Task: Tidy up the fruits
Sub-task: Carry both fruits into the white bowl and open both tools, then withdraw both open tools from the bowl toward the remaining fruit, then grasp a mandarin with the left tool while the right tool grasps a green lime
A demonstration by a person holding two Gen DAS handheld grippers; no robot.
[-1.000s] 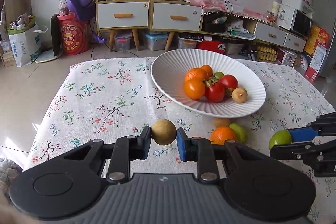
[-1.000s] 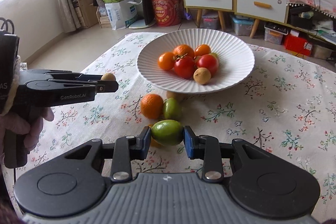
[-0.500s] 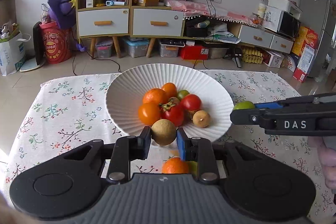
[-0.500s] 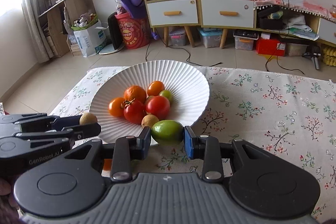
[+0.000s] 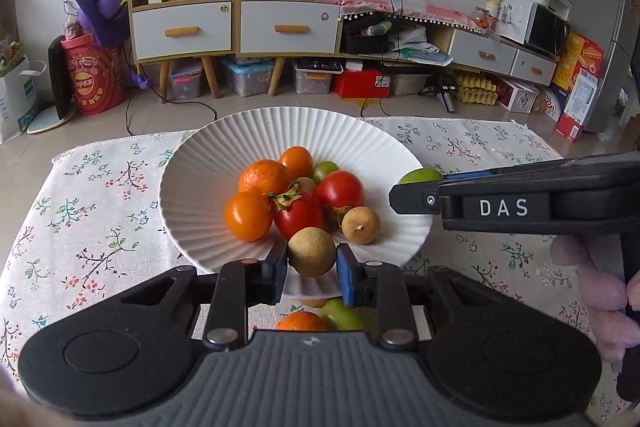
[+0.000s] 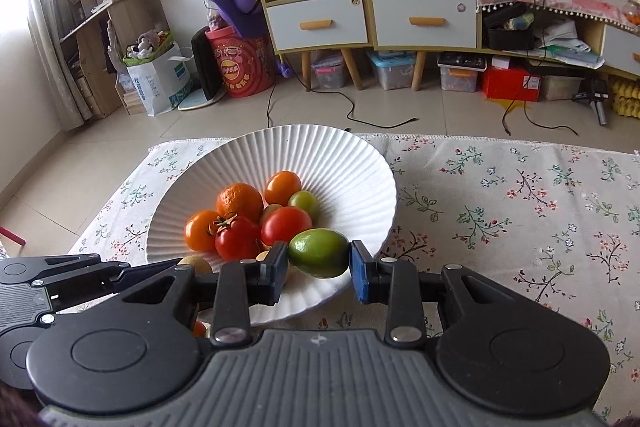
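Both pairs of jaws were clamped on fruit: the left gripper (image 5: 312, 269) pinched a round tan longan with a dull, rough skin (image 5: 312, 251), and the right gripper (image 6: 319, 269) pinched a smooth, glossy green oval fruit (image 6: 319, 253). Each fruit hung over the near rim of the wide white ribbed ceramic bowl (image 5: 192, 187), which stood on the cream floral tablecloth (image 5: 80, 219). Piled in the bowl's middle lay a dimpled orange mandarin (image 5: 264, 177), two smooth orange tomatoes (image 5: 248, 215), two shiny red tomatoes, one with a dried calyx (image 5: 298, 213), a small green tomato (image 5: 325, 169) and a second tan longan (image 5: 361, 225). On the cloth below the bowl's near edge, partly hidden behind the left gripper, sat another orange mandarin (image 5: 302, 321) touching a green fruit (image 5: 340, 315). In the left wrist view the right gripper came in from the right, black plastic lettered DAS, with a hand (image 5: 588, 291) behind it
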